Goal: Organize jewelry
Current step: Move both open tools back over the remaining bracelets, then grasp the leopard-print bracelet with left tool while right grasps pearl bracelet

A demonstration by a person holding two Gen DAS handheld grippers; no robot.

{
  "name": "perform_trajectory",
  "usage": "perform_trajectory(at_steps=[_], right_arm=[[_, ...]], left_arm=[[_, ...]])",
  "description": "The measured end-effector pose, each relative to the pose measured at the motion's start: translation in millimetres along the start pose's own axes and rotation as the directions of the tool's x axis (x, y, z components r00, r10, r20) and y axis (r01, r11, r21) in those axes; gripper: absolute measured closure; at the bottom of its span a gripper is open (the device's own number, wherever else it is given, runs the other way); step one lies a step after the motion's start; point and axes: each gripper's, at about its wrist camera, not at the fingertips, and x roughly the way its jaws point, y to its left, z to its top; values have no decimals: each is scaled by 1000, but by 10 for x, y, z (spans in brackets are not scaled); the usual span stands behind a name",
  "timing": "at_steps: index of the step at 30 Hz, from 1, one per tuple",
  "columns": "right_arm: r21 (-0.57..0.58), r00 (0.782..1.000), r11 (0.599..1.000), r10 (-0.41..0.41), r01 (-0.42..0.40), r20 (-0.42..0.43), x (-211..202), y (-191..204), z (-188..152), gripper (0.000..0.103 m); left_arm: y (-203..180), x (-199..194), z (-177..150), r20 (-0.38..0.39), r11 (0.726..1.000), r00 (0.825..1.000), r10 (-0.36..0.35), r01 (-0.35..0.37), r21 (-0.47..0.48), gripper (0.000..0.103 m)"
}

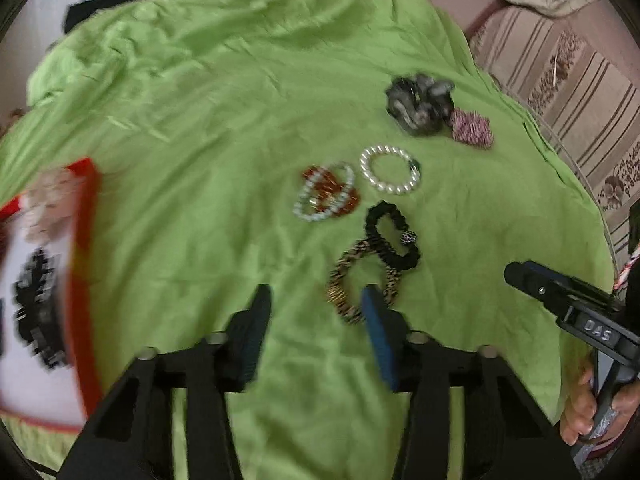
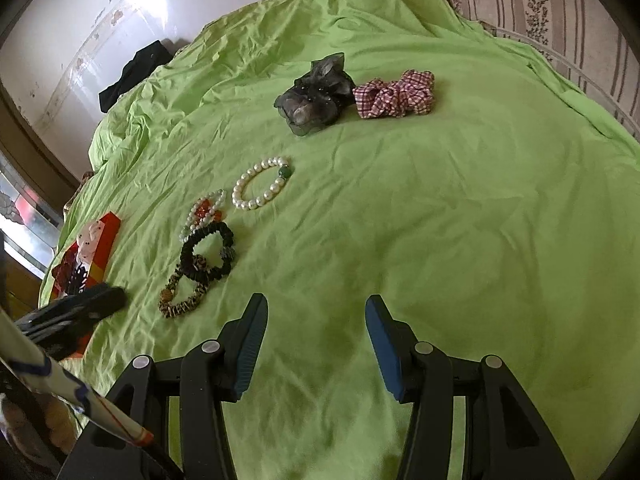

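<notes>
far left: red box (image 2: 105, 240) with hair bits inside | left gripper (image 1: 316, 304) gaping, nothing pinched (right finger over leopard scrunchie (image 1: 344, 280)) | middle: black scrunchie (image 2: 208, 252), pearl bracelet (image 2: 260, 184) on green sheet (image 2: 460, 220) | right gripper (image 2: 316, 312) parted, empty

Open right tongs (image 2: 316, 320) above green sheet (image 2: 460, 220), bracelets (image 2: 260, 184) beyond.

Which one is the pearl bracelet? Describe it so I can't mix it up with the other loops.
On the bright green bedsheet, look below the grey gauzy scrunchie in the right wrist view. The white pearl bead bracelet lies alone, touching nothing. Only it has one dark green bead; the neighbouring pearl strand is tangled with orange beads.
</notes>
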Motion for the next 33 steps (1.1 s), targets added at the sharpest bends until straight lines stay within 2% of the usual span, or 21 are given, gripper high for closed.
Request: perform_trajectory(at_steps=[1, 5, 8, 11, 15, 19, 20, 21, 22, 23, 24, 25, 28, 31, 33], right_arm=[[1, 1000, 1000, 6, -6, -3, 17, 5, 27, 48], [2, 999, 999, 37, -37, -26, 206, 44, 253, 48], [2, 998, 999, 54, -54, -41, 405, 93, 439, 48], [7, 995, 997, 83, -83, -62, 629, 150, 628, 48], [17, 994, 997, 77, -76, -84, 951, 206, 846, 48], [-21, 997, 999, 27, -29, -79, 1145, 311, 952, 48], [-35, 997, 999, 13, -16, -75, 1160, 338, 959, 49], [-69, 997, 997, -23, 19, -70, 1180, 400, 952, 50], [-102, 996, 993, -65, 59, -64, 1195, 451, 940, 61], [-126, 994, 988, -94, 86, -61, 1205, 465, 932, 73], [-151, 991, 982, -121, 111, -58, 1209, 476, 929, 80], [-153, 990, 982, -122, 111, -66, 1200, 463, 935, 90], [-110, 993, 991, -85, 76, -77, 1111, 366, 978, 91], [-98, 996, 993, -69, 63, -54, 940, 359, 973, 91], [-101, 997, 993, -62, 57, -40, 812, 390, 949, 91]], left_arm=[[-14, 74, 18, -15, 1000, 1000, -12, 12, 2, 72], [-71, 269, 44, -34, 999, 999, -34, 35, 16, 73], [-60, 403, 68, -58, 998, 997, -53, 54, 21, 81], [-22, 469, 94, -58, 997, 995, -81, 82, 6, 82], [-12, 554, 129, -51, 994, 993, -107, 106, -15, 82], [-35, 582, 119, -31, 995, 994, -100, 100, -16, 82], [-49, 577, 113, -24, 996, 995, -92, 92, -10, 85], [-65, 569, 107, -19, 997, 997, -79, 79, -3, 89], [-78, 567, 105, -19, 997, 997, -72, 72, 2, 95], [-83, 555, 103, -20, 998, 997, -70, 70, 2, 95], [-79, 539, 104, -20, 997, 997, -73, 73, -2, 96], [-68, 503, 100, -23, 996, 996, -85, 85, -10, 98], [-32, 364, 76, -18, 994, 994, -106, 106, -23, 98], [36, 135, 47, 6, 994, 994, -105, 106, -38, 98], [105, -29, 24, 19, 990, 991, -131, 132, -58, 98]])
